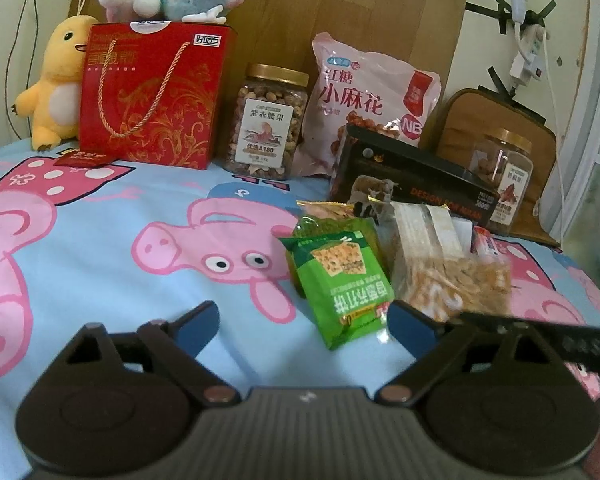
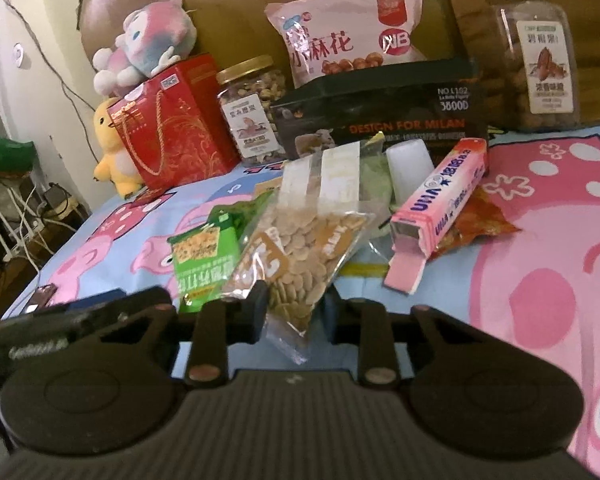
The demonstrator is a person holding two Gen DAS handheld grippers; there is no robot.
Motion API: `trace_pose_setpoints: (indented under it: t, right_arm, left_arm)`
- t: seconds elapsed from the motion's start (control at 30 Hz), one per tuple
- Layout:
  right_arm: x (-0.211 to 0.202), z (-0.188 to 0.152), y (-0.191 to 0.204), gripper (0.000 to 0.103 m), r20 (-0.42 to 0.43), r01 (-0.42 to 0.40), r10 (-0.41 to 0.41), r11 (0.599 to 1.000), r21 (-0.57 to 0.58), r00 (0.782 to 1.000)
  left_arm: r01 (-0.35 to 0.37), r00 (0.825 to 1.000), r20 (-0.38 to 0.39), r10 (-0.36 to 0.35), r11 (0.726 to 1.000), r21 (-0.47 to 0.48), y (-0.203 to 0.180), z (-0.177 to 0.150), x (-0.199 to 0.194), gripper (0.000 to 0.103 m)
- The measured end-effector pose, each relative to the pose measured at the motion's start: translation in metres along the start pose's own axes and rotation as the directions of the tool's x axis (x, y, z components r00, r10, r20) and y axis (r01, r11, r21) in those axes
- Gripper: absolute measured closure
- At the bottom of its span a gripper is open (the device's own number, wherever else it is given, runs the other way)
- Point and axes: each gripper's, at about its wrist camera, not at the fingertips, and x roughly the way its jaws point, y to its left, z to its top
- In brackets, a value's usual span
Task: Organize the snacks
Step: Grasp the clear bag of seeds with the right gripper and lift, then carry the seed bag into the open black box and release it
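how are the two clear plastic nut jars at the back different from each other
The left jar looks full to the lid, while the right jar is only partly filled. The left jar stands between the red gift bag and the pink snack bag; the right jar stands at the far right, behind the black box. Both stand upright with gold lids and white labels.

Black box (image 2: 380, 120): "DESIGN FOR MILAN", "3800D", "NO L102"
Pink bag (image 1: 370, 100): "小麻花", "NB"
Nut jar (image 1: 266, 124): "紫衣腰果", "A180"
Pink carton (image 2: 440, 196): "UHA"
Red gift bag (image 1: 152, 96): words were too blurry to read
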Motion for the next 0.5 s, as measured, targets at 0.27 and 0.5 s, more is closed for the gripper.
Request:
trace_pose_setpoints:
  t: [0.27,0.5]
  right_arm:
    - [-0.037,-0.022,-0.007,0.079,-0.061,-0.134,0.133,0.991,-0.015,0.989]
    - [-0.05,-0.039,-0.014,0.068,-0.097,-0.169,0.168,0.986,-0.003,0.981]
  left_arm:
    - [0.018,1.0,0.022,-0.019,1.0,0.004,0.001,-0.001,-0.004,0.009]
    - [0.116,0.993,-0.007,-0.116,0.993,-0.026,0.008,0.002,-0.005,0.021]
